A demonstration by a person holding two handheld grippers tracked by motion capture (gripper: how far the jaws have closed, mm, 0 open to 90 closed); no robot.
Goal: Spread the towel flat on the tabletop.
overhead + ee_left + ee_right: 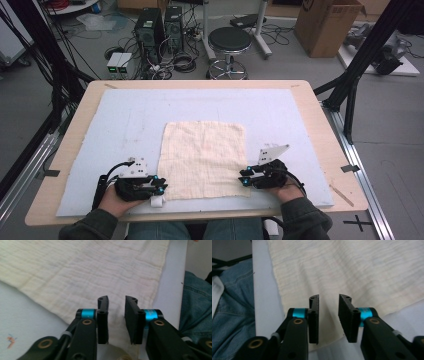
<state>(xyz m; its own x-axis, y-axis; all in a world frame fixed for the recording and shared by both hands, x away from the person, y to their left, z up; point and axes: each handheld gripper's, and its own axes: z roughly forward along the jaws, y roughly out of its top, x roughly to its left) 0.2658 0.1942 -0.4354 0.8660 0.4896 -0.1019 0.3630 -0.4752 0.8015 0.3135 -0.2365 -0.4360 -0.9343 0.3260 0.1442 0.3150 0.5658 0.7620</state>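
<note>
A cream square cloth (204, 157) lies flat on the pale blue mat (130, 115), its near edge close to the table's front. My left gripper (161, 187) rests at the cloth's near left corner, pointing inward. In the left gripper view the cloth (87, 270) spreads ahead, and the gripper (117, 298) is open, its jaws a small gap apart over the corner with nothing pinched. My right gripper (244, 177) sits at the near right corner. In the right gripper view the gripper (329, 297) is open the same way above the cloth (362, 270).
The mat covers a wooden table (70, 150). Beyond the far edge stand a black stool (229, 42), computer towers (150, 27) and a cardboard box (325, 25). Black frame posts (350, 95) flank the right side. The person's jeans (197, 310) lie just past the front edge.
</note>
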